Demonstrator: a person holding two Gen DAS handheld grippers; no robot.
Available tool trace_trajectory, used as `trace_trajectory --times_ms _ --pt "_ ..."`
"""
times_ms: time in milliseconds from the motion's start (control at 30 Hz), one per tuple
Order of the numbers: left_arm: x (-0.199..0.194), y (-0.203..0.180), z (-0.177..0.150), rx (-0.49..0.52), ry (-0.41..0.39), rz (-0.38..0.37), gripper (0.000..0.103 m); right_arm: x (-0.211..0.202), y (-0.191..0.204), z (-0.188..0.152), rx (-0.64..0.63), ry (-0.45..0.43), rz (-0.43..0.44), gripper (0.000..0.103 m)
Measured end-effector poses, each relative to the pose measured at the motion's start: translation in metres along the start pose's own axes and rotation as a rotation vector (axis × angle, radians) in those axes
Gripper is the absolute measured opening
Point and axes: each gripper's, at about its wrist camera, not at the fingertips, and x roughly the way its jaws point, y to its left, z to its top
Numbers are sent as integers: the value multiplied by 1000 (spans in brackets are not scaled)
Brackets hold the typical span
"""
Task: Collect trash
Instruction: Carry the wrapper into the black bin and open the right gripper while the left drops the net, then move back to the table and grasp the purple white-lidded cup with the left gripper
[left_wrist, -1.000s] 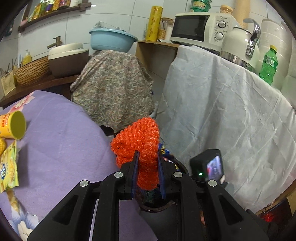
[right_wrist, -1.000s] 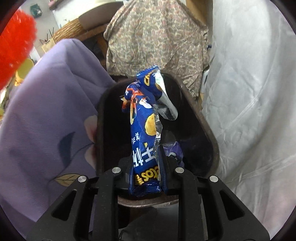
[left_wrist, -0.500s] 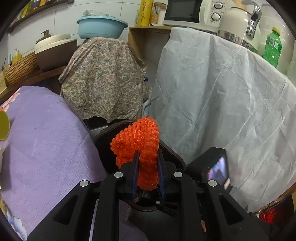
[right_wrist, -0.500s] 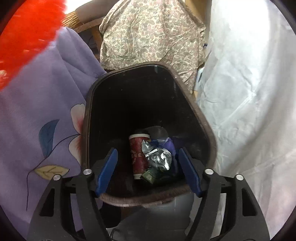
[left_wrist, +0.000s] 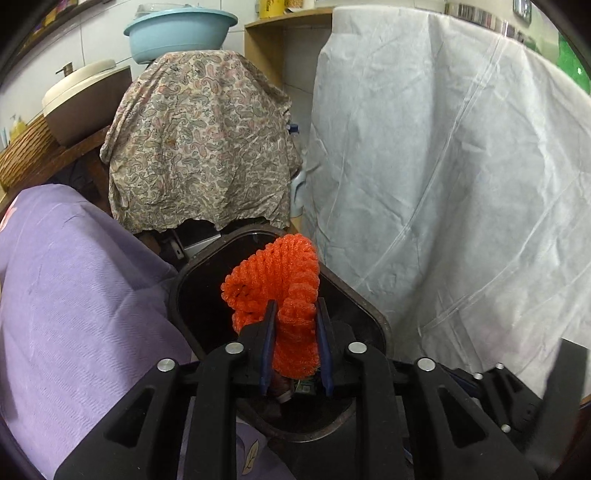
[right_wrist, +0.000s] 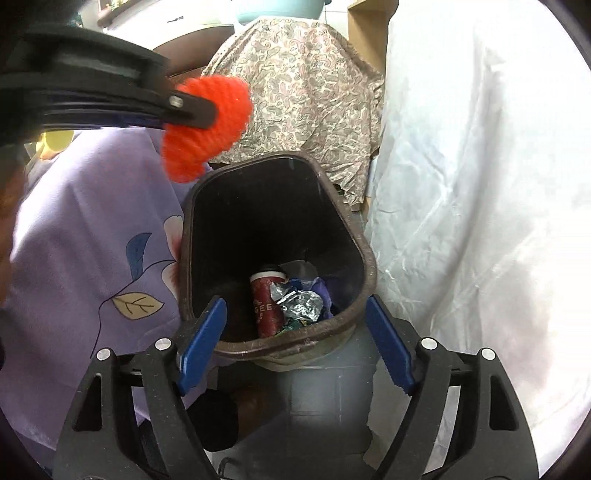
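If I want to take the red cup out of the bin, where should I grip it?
Grip the red cup across its sides near the lidded top, coming straight down through the bin opening. It stands roughly upright, crumpled foil wrapper against one side.

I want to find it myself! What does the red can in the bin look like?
Find the dark brown bin between the purple cloth and the white sheet. Look down at its bottom: the can stands there, beside a crumpled silver wrapper. It is the only dark red cylinder, with pale letters.

paisley cloth (left_wrist: 199, 147) draped | white sheet (left_wrist: 443, 184) right | lilac tablecloth (left_wrist: 74, 295) left | blue basin (left_wrist: 177, 29) behind
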Motion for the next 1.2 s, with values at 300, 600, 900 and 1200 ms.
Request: trace_trajectory --times_ms 300,600,900,1200 --pt "-10 0 1 -4 -55 -2 75 -11 2 -4 -3 -13 -3 78" --pt "-35 15 -13 -68 -84 -31 84 -15 7 -3 -10 -22 -2 79" --pt "-82 52 -35 -153 -146 -14 90 -26 16 3 -21 -45 -3 82" --pt "-141 107 -74 -259 -243 107 93 -41 46 20 -70 -85 33 82"
